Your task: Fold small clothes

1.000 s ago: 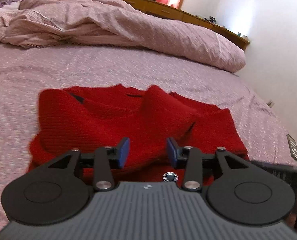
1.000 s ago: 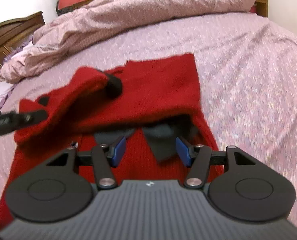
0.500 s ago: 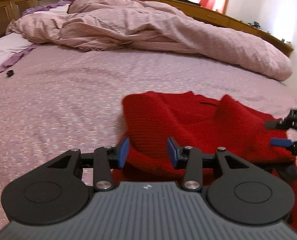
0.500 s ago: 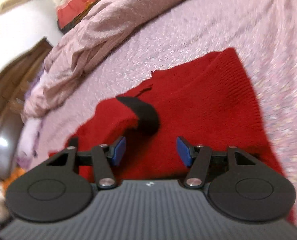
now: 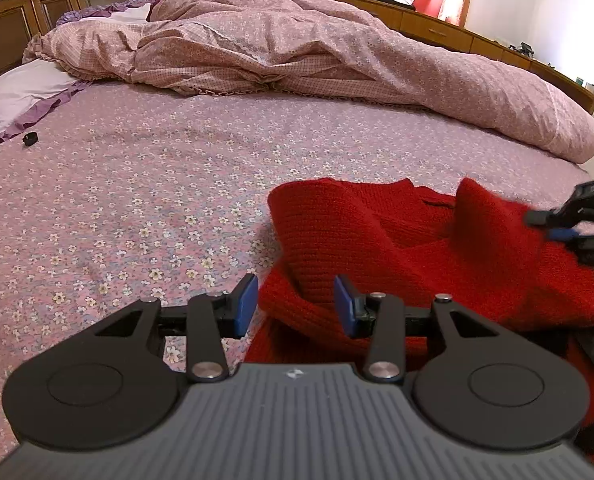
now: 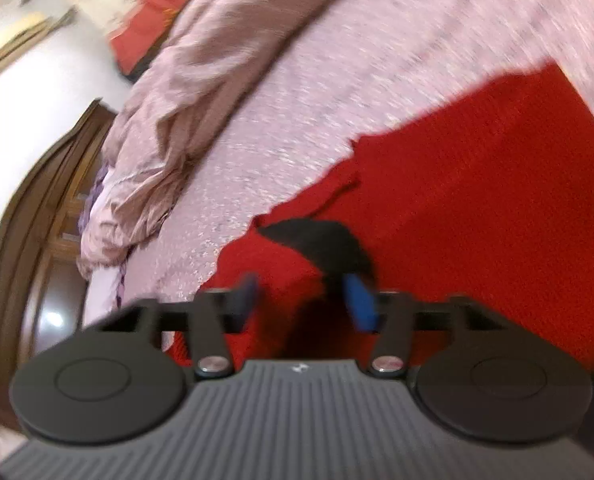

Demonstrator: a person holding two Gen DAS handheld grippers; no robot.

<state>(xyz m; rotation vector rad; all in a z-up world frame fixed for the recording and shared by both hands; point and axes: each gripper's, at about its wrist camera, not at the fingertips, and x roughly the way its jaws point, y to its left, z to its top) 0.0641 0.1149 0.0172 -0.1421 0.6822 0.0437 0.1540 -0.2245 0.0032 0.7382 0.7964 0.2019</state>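
Note:
A red knit sweater (image 5: 397, 248) lies partly folded on the pink flowered bedsheet (image 5: 137, 200). My left gripper (image 5: 295, 304) is open, its blue pads on either side of the sweater's near left edge, holding nothing. My right gripper (image 5: 553, 226) shows at the right edge of the left wrist view, against a raised fold of the sweater. In the blurred right wrist view my right gripper (image 6: 303, 300) is open over the sweater (image 6: 477, 200), beside a black cuff or collar piece (image 6: 325, 240).
A crumpled pink duvet (image 5: 317, 52) lies across the far side of the bed. A white pillow (image 5: 21, 92) and a small black object (image 5: 29, 139) lie at the left. A wooden headboard (image 5: 37, 0) and a low wooden cabinet (image 5: 477, 40) stand behind.
My left gripper has swung left, so the sweater now sits to its right. My right gripper has tilted and moved fast over the sweater; its view is blurred.

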